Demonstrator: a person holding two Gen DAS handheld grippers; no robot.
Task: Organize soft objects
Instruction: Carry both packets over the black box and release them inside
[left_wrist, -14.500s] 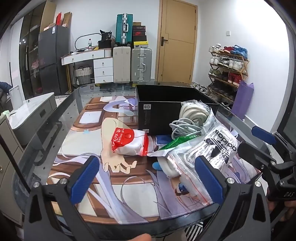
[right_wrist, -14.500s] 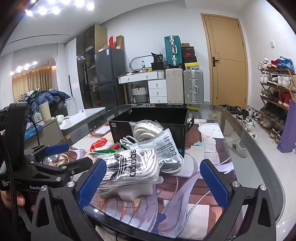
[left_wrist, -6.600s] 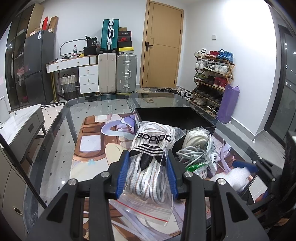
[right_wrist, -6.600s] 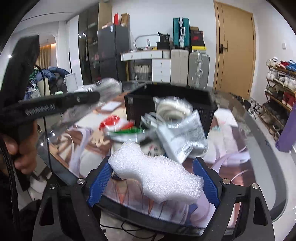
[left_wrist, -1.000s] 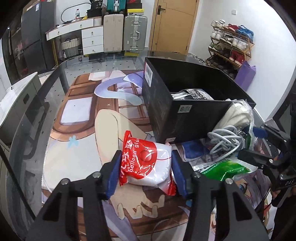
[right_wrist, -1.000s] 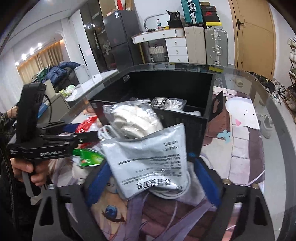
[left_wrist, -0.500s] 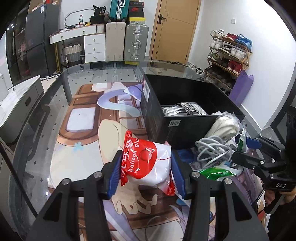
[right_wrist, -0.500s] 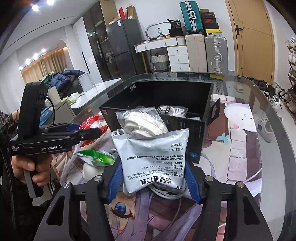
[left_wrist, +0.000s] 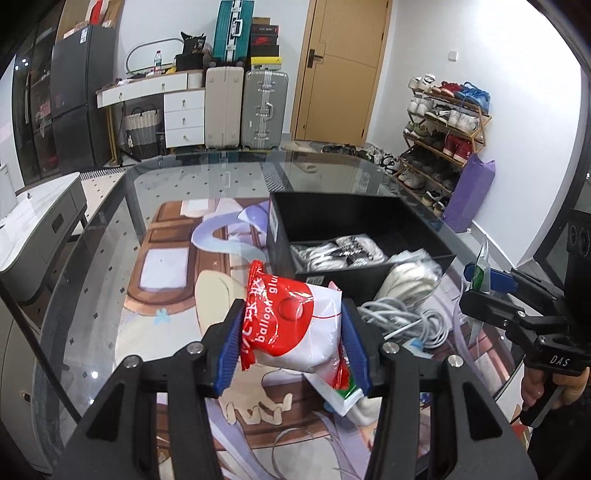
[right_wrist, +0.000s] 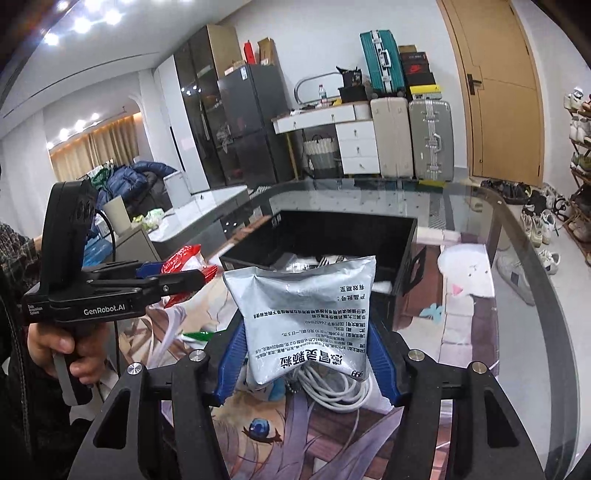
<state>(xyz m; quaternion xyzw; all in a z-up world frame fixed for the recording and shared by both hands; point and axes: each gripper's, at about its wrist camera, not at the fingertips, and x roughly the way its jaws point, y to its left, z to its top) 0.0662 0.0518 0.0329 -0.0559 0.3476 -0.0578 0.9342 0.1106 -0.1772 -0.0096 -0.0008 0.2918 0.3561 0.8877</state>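
Partly done — a shoelace bag (left_wrist: 338, 251) lies in the black box (left_wrist: 424, 236). Left gripper (left_wrist: 291, 341) fingers clamp the red pouch (left_wrist: 291, 325), right gripper (right_wrist: 306, 354) fingers clamp the silver packet (right_wrist: 306, 314), both lifted, box at 12 o'clock; the cable coil (left_wrist: 402, 325) waits on the worktop (left_wrist: 92, 295).

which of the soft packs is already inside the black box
The striped black-and-white pack lies in the black box. The red balloon pack and silver pouch are each clamped in a gripper.

Red-and-white balloon bag (left_wrist: 295, 325), silver pouch (right_wrist: 306, 314), black box (left_wrist: 354, 225).
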